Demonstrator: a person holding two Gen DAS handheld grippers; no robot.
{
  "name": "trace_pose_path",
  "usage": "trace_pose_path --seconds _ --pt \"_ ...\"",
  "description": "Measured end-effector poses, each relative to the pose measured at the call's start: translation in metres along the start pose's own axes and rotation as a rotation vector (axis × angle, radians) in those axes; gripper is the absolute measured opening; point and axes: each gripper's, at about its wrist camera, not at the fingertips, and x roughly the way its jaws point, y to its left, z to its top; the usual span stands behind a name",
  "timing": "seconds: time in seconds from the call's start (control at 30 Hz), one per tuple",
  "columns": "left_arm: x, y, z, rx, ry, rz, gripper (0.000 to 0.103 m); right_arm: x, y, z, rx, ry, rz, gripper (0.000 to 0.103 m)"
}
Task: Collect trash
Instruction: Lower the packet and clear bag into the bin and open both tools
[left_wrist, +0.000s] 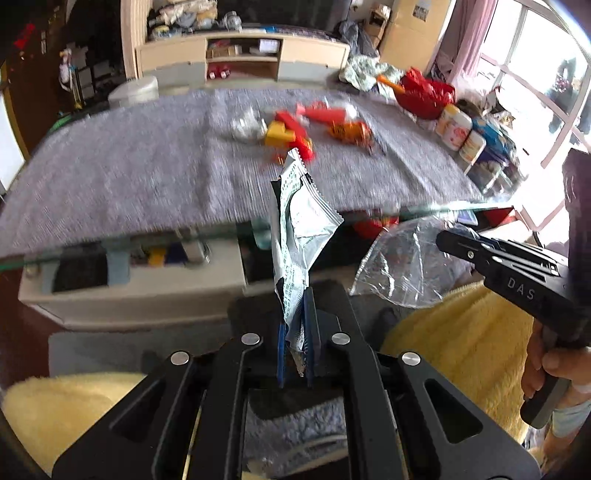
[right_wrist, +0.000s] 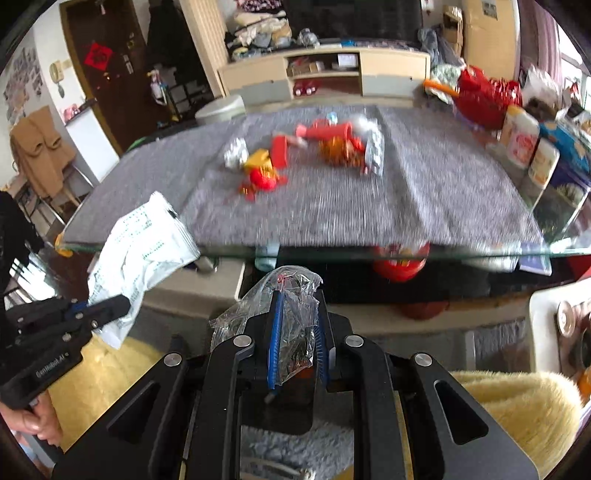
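My left gripper (left_wrist: 295, 332) grasps a white packet (left_wrist: 299, 225) at frame centre, my right gripper (right_wrist: 297, 332) pinches a clear plastic wrapper (right_wrist: 284, 306), while red and yellow wrappers (right_wrist: 266, 162) (several, blurred) remain uncollected on the grey table (right_wrist: 424, 192) above.

Both grippers (left_wrist: 295, 332) (right_wrist: 297, 343) black w/ silver screws, blue ribbed pads (right_wrist: 274, 350); white lettering on sides.

Glass desk (right_wrist: 332, 254) fills mid-frame, grey cloth (right_wrist: 424, 192) over top. Red and yellow wrappers (right_wrist: 317, 151) upper centre on cloth; canisters (right_wrist: 524, 144) at right edge.
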Motion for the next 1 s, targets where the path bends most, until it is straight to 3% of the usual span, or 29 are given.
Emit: trace_pose_path --seconds 0.27,0.63,0.83,0.9,1.0 --pt "0.043 0.003 -0.033 -0.021 0.114 -0.049 0.007 0.038 0.002 -0.033 0.017 0.126 0.006 0.020" --pt "0.093 0.009 -0.051 -0.043 0.236 -0.075 0.008 0.082 0.005 -0.048 0.025 0.234 0.007 0.020" --pt "0.108 0.011 -0.056 -0.046 0.285 -0.083 0.012 0.099 0.009 -0.050 0.046 0.280 0.055 0.021" --pt "0.111 0.013 -0.056 -0.051 0.295 -0.084 0.017 0.102 0.009 -0.050 0.049 0.286 0.061 0.025" --pt "0.113 0.016 -0.055 -0.057 0.299 -0.077 0.028 0.104 0.010 -0.047 0.057 0.285 0.064 0.043"
